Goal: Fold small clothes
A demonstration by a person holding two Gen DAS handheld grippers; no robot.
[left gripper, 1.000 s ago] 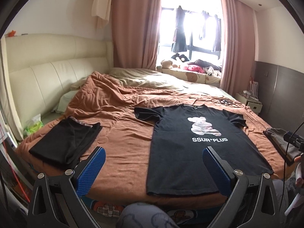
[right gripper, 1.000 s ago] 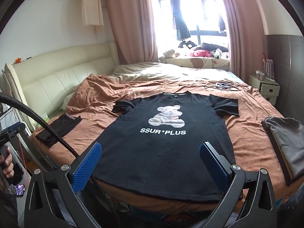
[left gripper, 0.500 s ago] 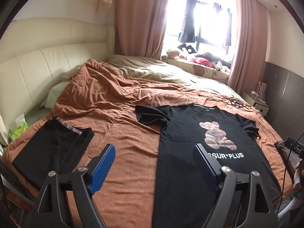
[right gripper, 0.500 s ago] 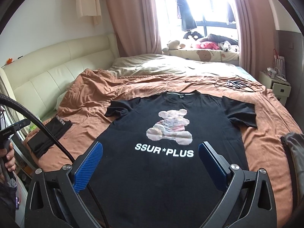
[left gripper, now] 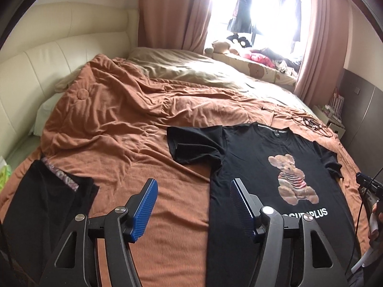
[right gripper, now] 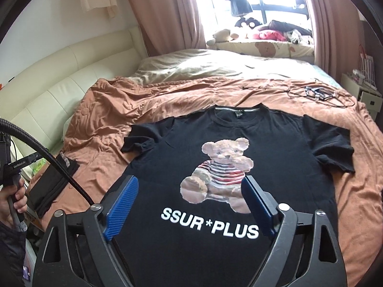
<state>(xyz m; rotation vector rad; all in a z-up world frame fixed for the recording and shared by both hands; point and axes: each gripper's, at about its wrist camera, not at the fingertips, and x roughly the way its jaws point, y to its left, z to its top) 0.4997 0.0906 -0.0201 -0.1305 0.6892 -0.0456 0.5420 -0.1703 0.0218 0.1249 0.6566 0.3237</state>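
Both claws, left claw (left gripper: 193, 204) and right claw (right gripper: 189, 202), hang apart above the flat black T-shirt (right gripper: 239, 167), its left edge beside bare blanket (left gripper: 119, 129).

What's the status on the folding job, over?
Left gripper open, right gripper open, both empty above the bed. Black T-shirt flat, print up, unfolded. Folded black garment lies apart; nothing in the way.

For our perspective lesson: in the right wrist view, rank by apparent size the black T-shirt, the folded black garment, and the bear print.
1. black T-shirt
2. bear print
3. folded black garment, part hidden by the cable, so its rank against the print is unsure
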